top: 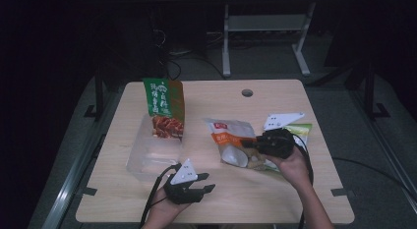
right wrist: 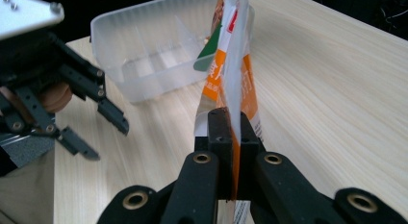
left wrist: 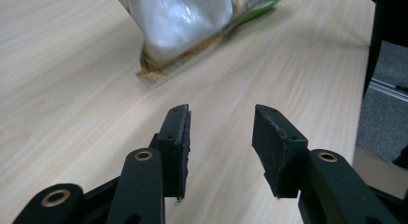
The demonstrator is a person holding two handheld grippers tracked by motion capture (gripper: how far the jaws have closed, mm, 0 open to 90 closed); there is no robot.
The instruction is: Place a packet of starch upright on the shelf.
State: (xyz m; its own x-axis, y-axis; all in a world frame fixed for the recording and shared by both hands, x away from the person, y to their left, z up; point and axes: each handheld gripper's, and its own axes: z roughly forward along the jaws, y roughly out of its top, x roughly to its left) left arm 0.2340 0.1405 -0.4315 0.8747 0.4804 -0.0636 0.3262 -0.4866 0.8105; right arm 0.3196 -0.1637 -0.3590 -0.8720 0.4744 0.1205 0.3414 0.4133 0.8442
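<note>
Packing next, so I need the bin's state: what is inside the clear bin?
A green and red snack bag stands in the far end of the clear bin. The near part looks empty. Whatever lies under or behind that bag is hidden.

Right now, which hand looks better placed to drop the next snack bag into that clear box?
Probably the right. The right gripper is already shut on the orange-and-white snack bag, while the left gripper stands open with nothing between its jaws. The clear box is close by, with a green bag already inside.
</note>
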